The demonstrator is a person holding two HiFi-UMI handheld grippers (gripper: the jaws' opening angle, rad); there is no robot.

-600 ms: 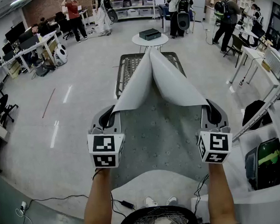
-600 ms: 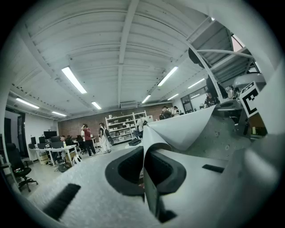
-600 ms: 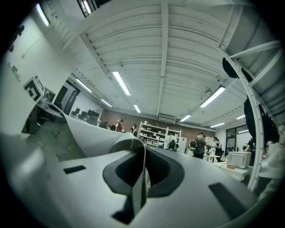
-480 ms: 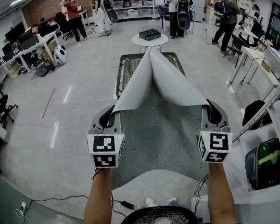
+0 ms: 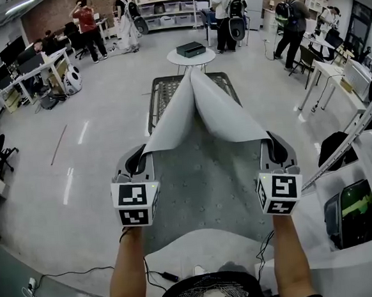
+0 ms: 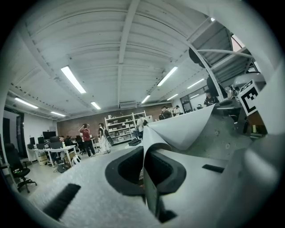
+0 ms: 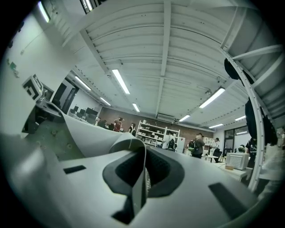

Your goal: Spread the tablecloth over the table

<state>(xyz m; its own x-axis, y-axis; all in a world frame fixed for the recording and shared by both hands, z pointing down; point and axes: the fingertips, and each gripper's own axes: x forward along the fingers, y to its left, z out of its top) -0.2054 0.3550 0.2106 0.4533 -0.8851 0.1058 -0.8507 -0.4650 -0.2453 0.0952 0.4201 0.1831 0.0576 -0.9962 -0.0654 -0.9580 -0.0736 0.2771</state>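
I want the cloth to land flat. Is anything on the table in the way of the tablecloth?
Nothing visible. The table's mesh top shows bare beside the tablecloth, its corners pinched in the left claw and right claw. The black box sits on a separate round table beyond. Under the cloth is hidden.

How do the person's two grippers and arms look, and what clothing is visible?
The left gripper and right gripper match: light grey bodies with black, rounded jaw parts. Each carries a white cube printed with black square markers. The forearms are bare, with no sleeves in view. The person wears a black shirt with a white line pattern.
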